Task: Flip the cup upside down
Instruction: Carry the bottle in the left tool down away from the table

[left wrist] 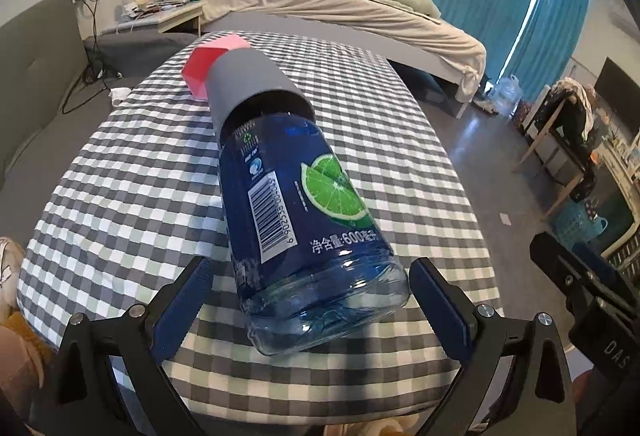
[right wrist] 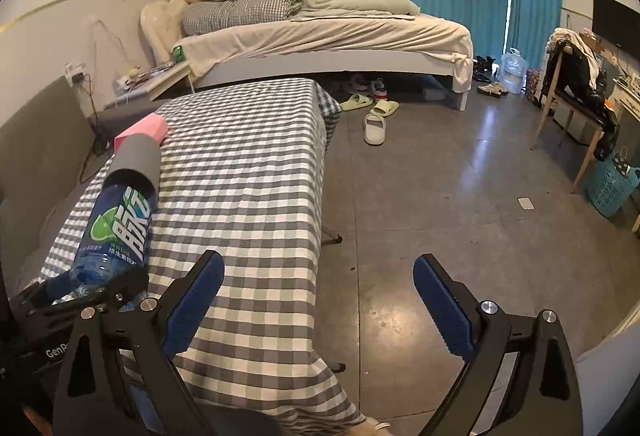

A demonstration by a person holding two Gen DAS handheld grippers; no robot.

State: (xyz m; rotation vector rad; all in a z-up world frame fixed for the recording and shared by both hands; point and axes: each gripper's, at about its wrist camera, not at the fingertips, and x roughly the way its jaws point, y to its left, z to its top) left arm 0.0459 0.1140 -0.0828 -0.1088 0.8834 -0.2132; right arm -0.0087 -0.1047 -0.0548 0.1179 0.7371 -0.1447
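Observation:
A grey cup [left wrist: 252, 79] sits mouth-first over the top of a blue lime-drink bottle [left wrist: 304, 203]. The pair lies tilted on the checkered tablecloth [left wrist: 120, 215]. The cup's closed end points away and touches a pink box [left wrist: 212, 63]. My left gripper [left wrist: 312, 272] is open, one finger on each side of the bottle's clear base; a gap shows on the left side. In the right wrist view the cup [right wrist: 138, 155] and bottle [right wrist: 116, 228] are at the left. My right gripper [right wrist: 320, 260] is open and holds nothing, over the table's right edge.
The pink box [right wrist: 146, 127] lies at the table's far left. The table [right wrist: 248, 163] drops off to bare floor on the right, with slippers [right wrist: 374, 127] beyond. A bed, a bedside table, a chair with clothes and a blue basket [right wrist: 612, 187] stand farther off.

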